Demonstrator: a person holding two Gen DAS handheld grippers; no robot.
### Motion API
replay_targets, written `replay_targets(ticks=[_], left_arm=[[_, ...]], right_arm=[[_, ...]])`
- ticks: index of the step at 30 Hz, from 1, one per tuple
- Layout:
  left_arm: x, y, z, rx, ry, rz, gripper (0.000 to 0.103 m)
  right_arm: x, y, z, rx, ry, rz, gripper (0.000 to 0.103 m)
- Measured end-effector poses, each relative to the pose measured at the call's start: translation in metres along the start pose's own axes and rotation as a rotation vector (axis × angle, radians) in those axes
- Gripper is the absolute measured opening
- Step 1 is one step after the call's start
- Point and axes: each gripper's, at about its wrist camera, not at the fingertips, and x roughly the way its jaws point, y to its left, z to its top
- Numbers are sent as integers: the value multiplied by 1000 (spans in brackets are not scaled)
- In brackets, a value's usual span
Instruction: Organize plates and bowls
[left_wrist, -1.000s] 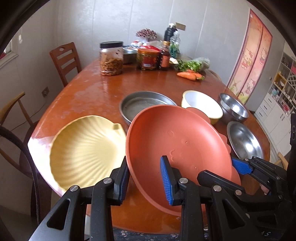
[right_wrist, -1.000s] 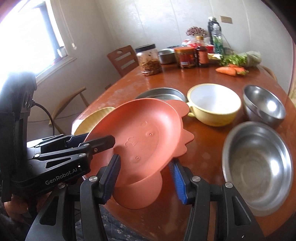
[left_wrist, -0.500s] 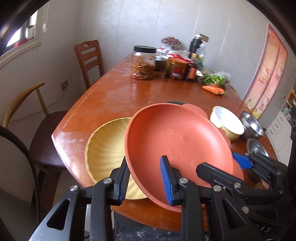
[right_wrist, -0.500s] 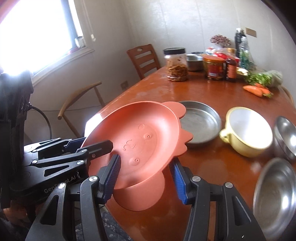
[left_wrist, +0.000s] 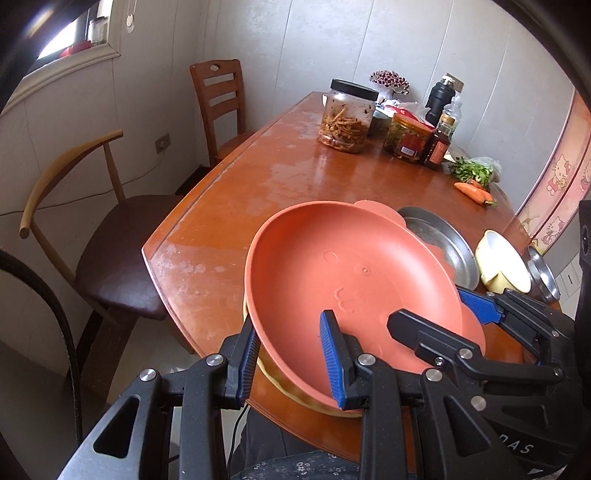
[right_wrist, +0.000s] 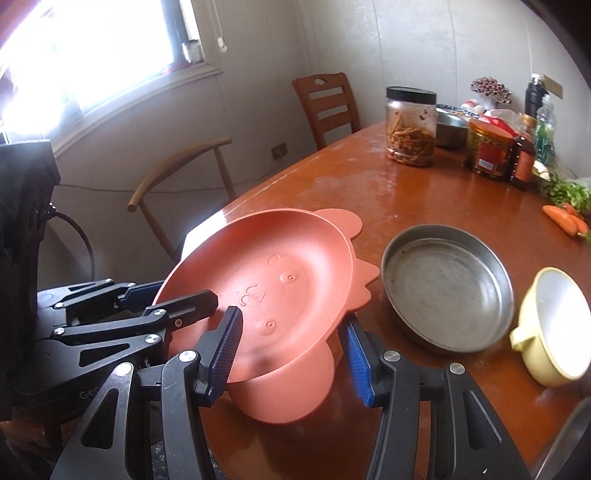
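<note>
Over table (left_wrist: 229, 206), orange plate (left_wrist: 332, 280) between both grippers

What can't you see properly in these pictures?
- Yellow plate: in the left wrist view only a thin rim shows under the orange plate; the right wrist view hides it fully.
- Steel bowl: cut off by the right gripper in the left wrist view.
- Jar label: too small to read.
- Whether the left gripper actually pinches the orange plate: unclear.
</note>
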Motion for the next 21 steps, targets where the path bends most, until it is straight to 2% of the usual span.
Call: replay_targets(ticks=[9, 21], left_arm=[[11, 4, 8, -2, 17, 2, 32], [11, 2, 10, 7, 28, 19, 32]], right_arm=[[19, -3, -1, -1, 58, 11, 56], [17, -3, -2, -29, 79, 15, 56]])
